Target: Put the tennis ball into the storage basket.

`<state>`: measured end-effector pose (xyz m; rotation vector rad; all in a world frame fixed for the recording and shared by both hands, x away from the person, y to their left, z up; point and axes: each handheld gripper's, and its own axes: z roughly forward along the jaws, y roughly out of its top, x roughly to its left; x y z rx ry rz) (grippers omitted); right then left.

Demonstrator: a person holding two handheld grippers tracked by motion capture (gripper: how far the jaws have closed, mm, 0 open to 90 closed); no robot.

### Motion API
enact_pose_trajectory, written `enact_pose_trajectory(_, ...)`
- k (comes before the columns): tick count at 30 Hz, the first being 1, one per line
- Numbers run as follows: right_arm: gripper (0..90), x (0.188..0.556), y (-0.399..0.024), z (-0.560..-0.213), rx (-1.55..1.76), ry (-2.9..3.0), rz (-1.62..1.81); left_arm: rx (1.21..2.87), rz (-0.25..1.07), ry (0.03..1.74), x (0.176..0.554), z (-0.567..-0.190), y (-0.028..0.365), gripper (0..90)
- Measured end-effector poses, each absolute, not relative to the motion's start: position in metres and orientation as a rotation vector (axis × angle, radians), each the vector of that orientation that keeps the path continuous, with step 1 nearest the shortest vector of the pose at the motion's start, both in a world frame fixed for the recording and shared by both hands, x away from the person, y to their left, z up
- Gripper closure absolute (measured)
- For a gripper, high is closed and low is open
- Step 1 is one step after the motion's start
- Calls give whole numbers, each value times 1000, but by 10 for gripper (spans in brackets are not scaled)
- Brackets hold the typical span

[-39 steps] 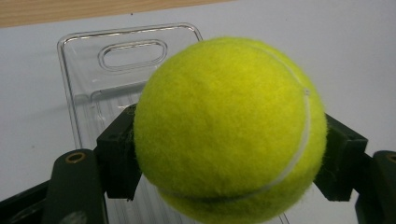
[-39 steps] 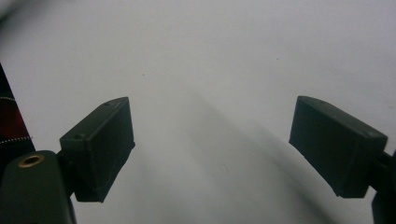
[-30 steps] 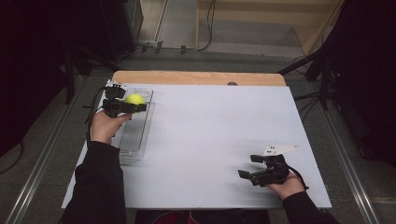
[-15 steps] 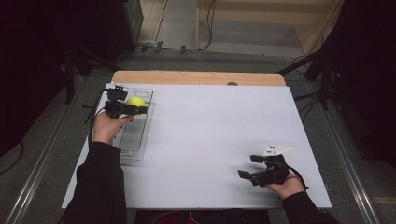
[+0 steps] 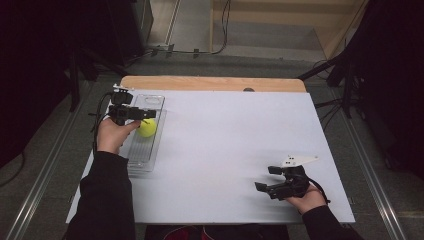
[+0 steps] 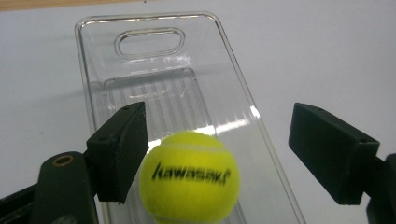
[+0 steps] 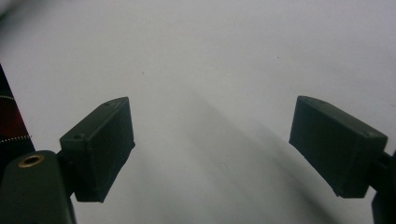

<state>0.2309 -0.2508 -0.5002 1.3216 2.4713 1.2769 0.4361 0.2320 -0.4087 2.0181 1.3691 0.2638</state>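
Note:
A yellow-green tennis ball (image 5: 147, 128) (image 6: 189, 178) marked "kawasaki" lies in a long clear plastic tray (image 5: 141, 156) (image 6: 144, 51) at the left of the white table. My left gripper (image 5: 144, 115) (image 6: 217, 140) hovers over the tray's far half, open wide. In the left gripper view the ball sits low between the jaws, close against the left one and well apart from the right one. My right gripper (image 5: 265, 179) (image 7: 212, 140) rests near the table's front right, open, with only bare white table between its jaws.
The white table top (image 5: 230, 135) stretches between the two hands. A wooden strip (image 5: 210, 83) runs along its far edge. Dark stands and cables surround the table on the floor.
The left gripper has opened and let the ball go. The ball has dropped from between the jaws into the tray, a little nearer the person. The right gripper has stayed put.

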Motion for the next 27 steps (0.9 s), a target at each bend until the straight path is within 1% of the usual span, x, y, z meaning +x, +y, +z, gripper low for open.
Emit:
enact_pose_trajectory(6, 120, 231, -253, -501, 1339, 2464, 1277, 2000, 230, 1312, 432, -396, 227, 206)
enact_pose_trajectory(16, 120, 233, -248, -500, 1306, 2481, 1290, 2015, 155, 1246, 423, -388, 216, 208)
enact_pose_trajectory(19, 120, 234, -248, -501, 1303, 2488, 1288, 1991, 126, 1213, 420, -384, 212, 208)
enact_pose_trajectory(27, 120, 231, -246, -498, 1282, 2489, 1286, 2025, 100, 1141, 411, -383, 197, 209)
